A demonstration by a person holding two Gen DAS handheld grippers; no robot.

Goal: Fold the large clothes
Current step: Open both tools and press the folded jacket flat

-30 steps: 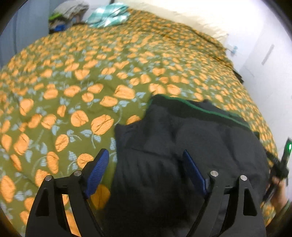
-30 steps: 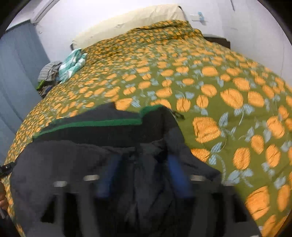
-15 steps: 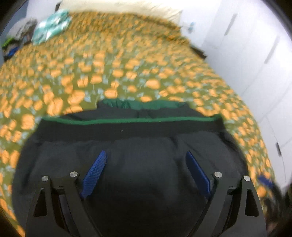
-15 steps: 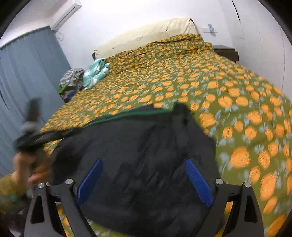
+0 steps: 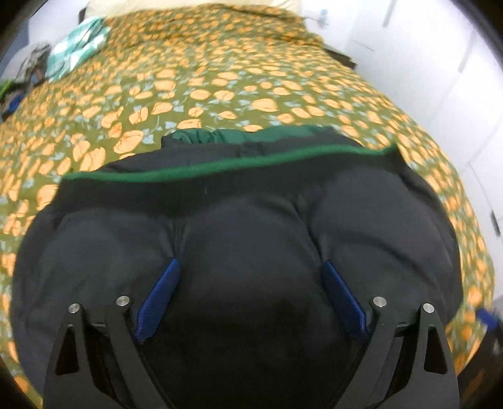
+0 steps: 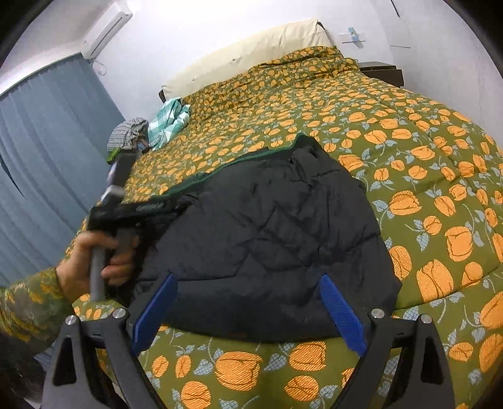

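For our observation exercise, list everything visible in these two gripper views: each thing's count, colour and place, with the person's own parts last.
Puffy quilted jacket: one, black with green trim, flat on the near part of the bed.
Floral bedspread: one, olive with orange flowers, covers the bed.
Pillow: one, cream, at the head.
Checked cloth: one, teal and white, far left bed edge.
Clothes pile: grey and mixed, beside the checked cloth.
Curtain: blue-grey, left wall.
Air conditioner: one, white, upper left.
Left gripper: black, blue pads, open above the jacket.
Right gripper: same, open.
Hand: one, patterned sleeve, holding the left gripper's handle.
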